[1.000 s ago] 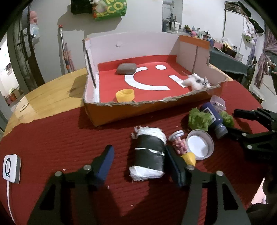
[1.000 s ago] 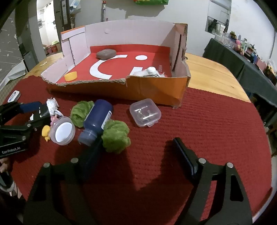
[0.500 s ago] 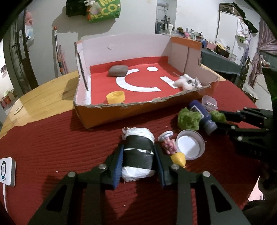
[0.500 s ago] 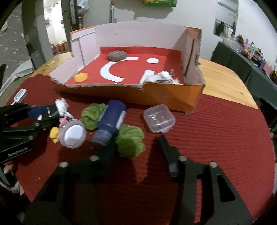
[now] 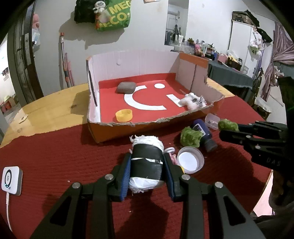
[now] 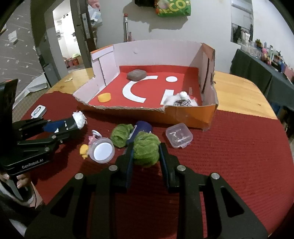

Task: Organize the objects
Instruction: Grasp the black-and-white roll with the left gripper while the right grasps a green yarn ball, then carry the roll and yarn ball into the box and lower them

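Grippers, two. Left gripper (image 5: pixel 147 171): jaws have just closed and now clamp one black-taped roll (image 5: pixel 147 162) with white wadding at both ends, lying on the cloth before the box. Right gripper (image 6: pixel 146 154): jaws drawn in tight on one green fuzzy ball (image 6: pixel 146 149), just beside the bottle.

Loose on the cloth, between the grippers:
- second green fuzzy ball (image 6: pixel 121 135), one, touching the bottle's other side
- dark blue bottle (image 5: pixel 204 133), one, lying down
- clear round lid (image 6: pixel 102 150), one, white inside
- clear square case (image 6: pixel 179 135), one, shut
- small pink and yellow toy (image 6: pixel 84 148), one, beside the lid

Cardboard box (image 6: pixel 191 114), one, orange outside, red floor with white shapes, front wall torn low. Inside: yellow cap (image 5: pixel 124 115), grey pad (image 5: pixel 126 87), white fluffy bundle (image 5: pixel 192 101), one each.

Surface: wooden table (image 6: pixel 237 93) under a red ribbed cloth (image 6: pixel 229 165). White device (image 5: pixel 11 178) on a cable at the cloth's left edge. Room: white walls, green bag (image 5: pixel 113 15) hung up, cluttered dark-covered side table.

Against a second ago: both grippers then stood wide open, roll and ball unheld.
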Action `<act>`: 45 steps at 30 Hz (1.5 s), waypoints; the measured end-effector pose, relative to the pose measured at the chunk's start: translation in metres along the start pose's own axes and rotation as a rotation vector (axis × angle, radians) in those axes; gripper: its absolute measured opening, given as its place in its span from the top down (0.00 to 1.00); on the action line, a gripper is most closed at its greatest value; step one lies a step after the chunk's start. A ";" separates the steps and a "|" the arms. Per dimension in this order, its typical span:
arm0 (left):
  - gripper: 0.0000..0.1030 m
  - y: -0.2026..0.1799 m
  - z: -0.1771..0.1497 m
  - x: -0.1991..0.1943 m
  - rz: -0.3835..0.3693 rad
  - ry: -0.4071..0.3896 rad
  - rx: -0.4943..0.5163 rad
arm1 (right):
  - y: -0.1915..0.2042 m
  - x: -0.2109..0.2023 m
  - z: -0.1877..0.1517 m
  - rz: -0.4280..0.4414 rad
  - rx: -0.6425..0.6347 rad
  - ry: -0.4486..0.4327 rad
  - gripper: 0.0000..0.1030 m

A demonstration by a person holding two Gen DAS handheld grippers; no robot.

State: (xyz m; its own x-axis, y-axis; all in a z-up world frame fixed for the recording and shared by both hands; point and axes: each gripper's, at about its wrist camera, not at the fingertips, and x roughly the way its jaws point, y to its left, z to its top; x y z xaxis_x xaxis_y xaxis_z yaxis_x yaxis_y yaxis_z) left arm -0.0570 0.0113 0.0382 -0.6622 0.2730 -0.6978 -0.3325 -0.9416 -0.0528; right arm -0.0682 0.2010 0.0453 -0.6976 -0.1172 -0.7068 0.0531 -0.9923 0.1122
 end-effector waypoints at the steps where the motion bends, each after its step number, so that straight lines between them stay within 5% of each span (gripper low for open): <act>1: 0.66 0.000 0.000 -0.001 -0.001 -0.003 0.001 | 0.000 0.000 0.000 0.002 0.000 0.001 0.76; 15: 0.66 0.001 0.003 -0.009 -0.027 -0.012 -0.018 | 0.000 -0.003 0.003 0.018 0.009 0.002 0.76; 28: 0.66 -0.002 0.052 -0.005 -0.102 -0.022 -0.023 | 0.006 -0.010 0.048 0.092 -0.036 -0.031 0.76; 45: 0.66 0.003 0.100 0.071 -0.122 0.136 0.021 | -0.011 0.078 0.094 0.171 -0.094 0.193 0.76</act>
State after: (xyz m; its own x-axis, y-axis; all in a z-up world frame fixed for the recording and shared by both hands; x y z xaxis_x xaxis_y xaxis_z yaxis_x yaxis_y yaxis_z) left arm -0.1724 0.0474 0.0600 -0.5194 0.3541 -0.7777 -0.4192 -0.8987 -0.1292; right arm -0.1903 0.2068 0.0550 -0.5245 -0.2804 -0.8039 0.2310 -0.9557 0.1826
